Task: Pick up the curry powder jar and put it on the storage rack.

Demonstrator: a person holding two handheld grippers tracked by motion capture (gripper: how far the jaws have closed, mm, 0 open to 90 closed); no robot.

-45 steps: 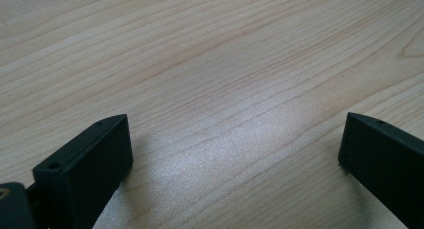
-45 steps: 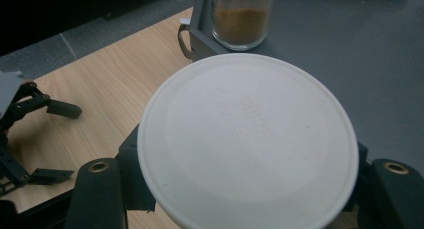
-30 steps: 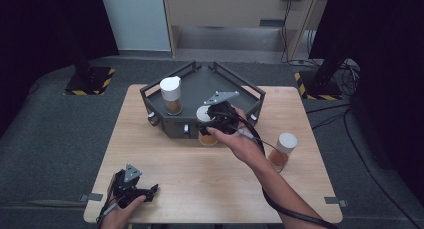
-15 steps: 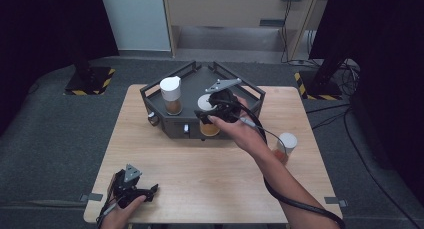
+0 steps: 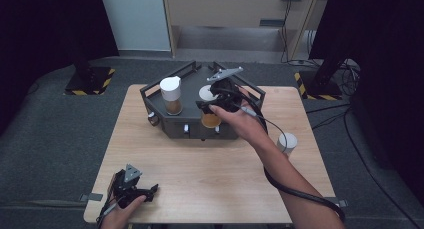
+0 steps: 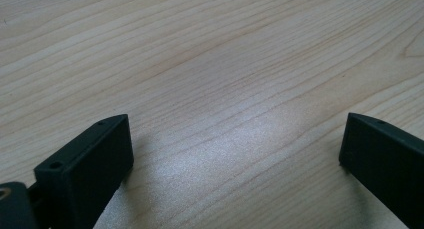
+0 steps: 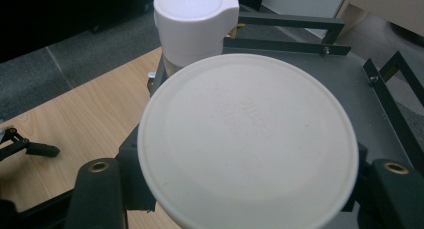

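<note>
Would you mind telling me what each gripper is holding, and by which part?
The right gripper clamps the white-lidded jar from both sides just below its lid. The left gripper holds nothing, with its jaws open.

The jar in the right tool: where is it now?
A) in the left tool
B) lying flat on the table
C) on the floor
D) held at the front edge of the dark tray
D: the right tool is shut on the jar, at the dark tray's front edge.
</note>
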